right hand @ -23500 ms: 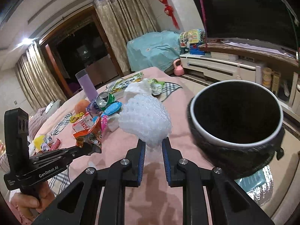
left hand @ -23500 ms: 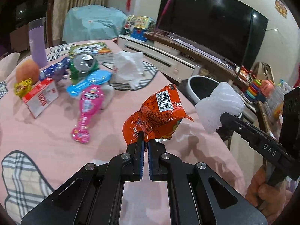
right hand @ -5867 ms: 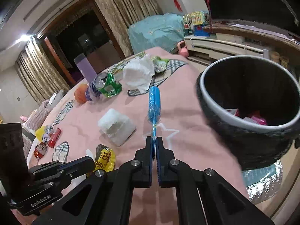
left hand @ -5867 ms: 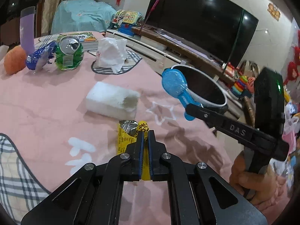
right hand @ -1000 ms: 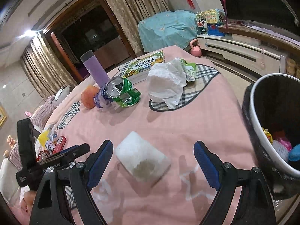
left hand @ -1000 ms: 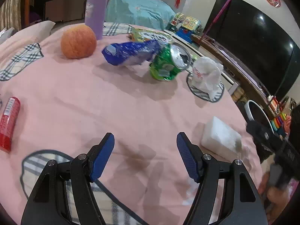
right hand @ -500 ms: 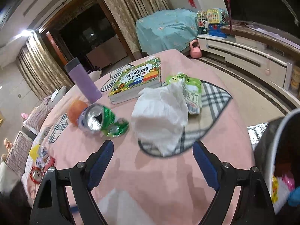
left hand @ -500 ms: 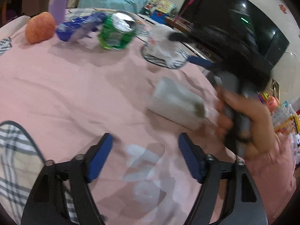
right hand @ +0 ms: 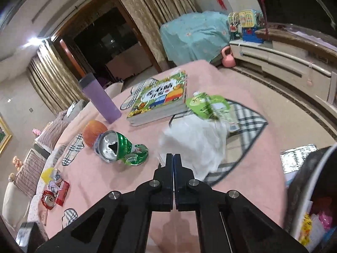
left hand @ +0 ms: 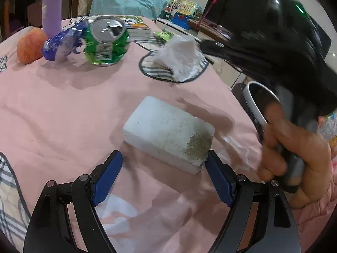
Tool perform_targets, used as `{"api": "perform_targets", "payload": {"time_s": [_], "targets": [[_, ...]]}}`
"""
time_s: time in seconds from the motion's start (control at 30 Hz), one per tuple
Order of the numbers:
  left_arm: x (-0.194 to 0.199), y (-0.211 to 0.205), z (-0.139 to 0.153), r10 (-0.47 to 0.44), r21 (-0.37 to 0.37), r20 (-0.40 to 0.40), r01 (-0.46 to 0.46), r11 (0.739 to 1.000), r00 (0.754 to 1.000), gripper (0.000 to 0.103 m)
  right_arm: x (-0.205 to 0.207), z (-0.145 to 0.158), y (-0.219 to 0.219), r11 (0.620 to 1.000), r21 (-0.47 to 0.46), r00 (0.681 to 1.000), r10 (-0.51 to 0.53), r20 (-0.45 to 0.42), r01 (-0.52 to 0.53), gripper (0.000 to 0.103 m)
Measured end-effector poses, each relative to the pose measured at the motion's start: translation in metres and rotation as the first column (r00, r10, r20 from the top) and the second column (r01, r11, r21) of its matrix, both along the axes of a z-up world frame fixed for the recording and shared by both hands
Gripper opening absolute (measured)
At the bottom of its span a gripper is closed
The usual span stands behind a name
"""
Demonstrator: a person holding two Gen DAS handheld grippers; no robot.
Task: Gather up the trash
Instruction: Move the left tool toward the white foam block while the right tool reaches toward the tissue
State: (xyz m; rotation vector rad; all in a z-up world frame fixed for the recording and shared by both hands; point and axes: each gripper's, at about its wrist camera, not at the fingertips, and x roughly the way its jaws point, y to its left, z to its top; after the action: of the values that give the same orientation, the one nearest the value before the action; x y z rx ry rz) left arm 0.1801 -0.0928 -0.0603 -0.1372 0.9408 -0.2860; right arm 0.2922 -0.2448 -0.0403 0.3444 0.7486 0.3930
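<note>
A white foam block [left hand: 168,131] with a brown stain lies on the pink tablecloth. My left gripper [left hand: 163,171] is open, its blue pads on either side of the block's near end. My right gripper [right hand: 174,158] is shut at the near edge of a crumpled white tissue [right hand: 195,142]; it seems to pinch it. The tissue also shows in the left wrist view [left hand: 181,58]. A crushed green can [right hand: 121,148] lies left of the tissue, also in the left wrist view [left hand: 106,40]. The black trash bin [right hand: 305,181] stands at the table's right edge.
A blue wrapper [left hand: 62,43], an orange fruit [left hand: 30,45] and a purple tumbler [right hand: 100,99] stand at the back. A picture book [right hand: 160,97] and a green pouch [right hand: 207,105] lie behind the tissue. More trash [right hand: 53,191] lies at the far left.
My left gripper has moved in around the foam block. My right gripper has gone from open to shut, at the tissue's edge.
</note>
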Motion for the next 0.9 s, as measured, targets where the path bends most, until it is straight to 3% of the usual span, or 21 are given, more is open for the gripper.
{"api": "perform_targets", "payload": {"time_s": [0.2,0.23,0.33,0.4,0.43,0.47,0.57,0.63,0.83,0.9], "targets": [[-0.022,0.038,0.019,0.016,0.034,0.099,-0.02,0.999,0.995,0.084,-0.021,0.005,-0.02,1.0,0.017,1.0,-0.011,0.001,0.011,0.001],[-0.025,0.046,0.024,0.028,0.047,0.124,-0.034,0.998,0.992,0.084,-0.024,0.006,-0.021,1.0,0.018,1.0,-0.013,0.005,0.013,0.007],[-0.03,0.07,0.037,0.078,0.09,0.183,-0.096,0.991,0.98,0.084,-0.025,0.005,-0.02,1.0,0.004,1.0,-0.03,0.004,0.03,0.011],[-0.029,0.09,0.038,0.126,0.126,0.201,-0.153,0.98,0.971,0.084,-0.021,0.003,-0.02,0.999,0.014,0.999,-0.048,-0.01,0.049,0.027],[-0.027,0.103,0.036,0.156,0.128,0.195,-0.183,0.975,0.968,0.084,-0.018,0.002,-0.02,0.998,0.027,0.998,-0.057,-0.013,0.057,0.05],[-0.025,0.115,0.033,0.186,0.111,0.175,-0.207,0.972,0.967,0.084,-0.019,0.001,-0.019,0.997,0.035,0.998,-0.064,-0.009,0.064,0.065],[-0.026,0.138,0.027,0.226,0.035,0.121,-0.231,0.972,0.967,0.084,-0.009,-0.003,-0.013,0.995,0.043,0.996,-0.086,0.0,0.086,0.08],[-0.032,0.141,0.028,0.213,0.025,0.123,-0.218,0.976,0.969,0.084,0.0,-0.007,-0.007,0.995,0.041,0.995,-0.095,-0.013,0.096,0.089],[-0.037,0.117,0.03,0.022,0.025,0.135,-0.026,0.999,0.991,0.085,0.035,-0.027,0.008,0.993,0.025,0.99,-0.11,-0.092,0.113,0.089],[-0.037,0.106,0.031,-0.028,0.045,0.136,0.023,0.999,0.99,0.087,0.042,-0.032,0.007,0.992,0.023,0.987,-0.125,-0.098,0.128,0.084]]}}
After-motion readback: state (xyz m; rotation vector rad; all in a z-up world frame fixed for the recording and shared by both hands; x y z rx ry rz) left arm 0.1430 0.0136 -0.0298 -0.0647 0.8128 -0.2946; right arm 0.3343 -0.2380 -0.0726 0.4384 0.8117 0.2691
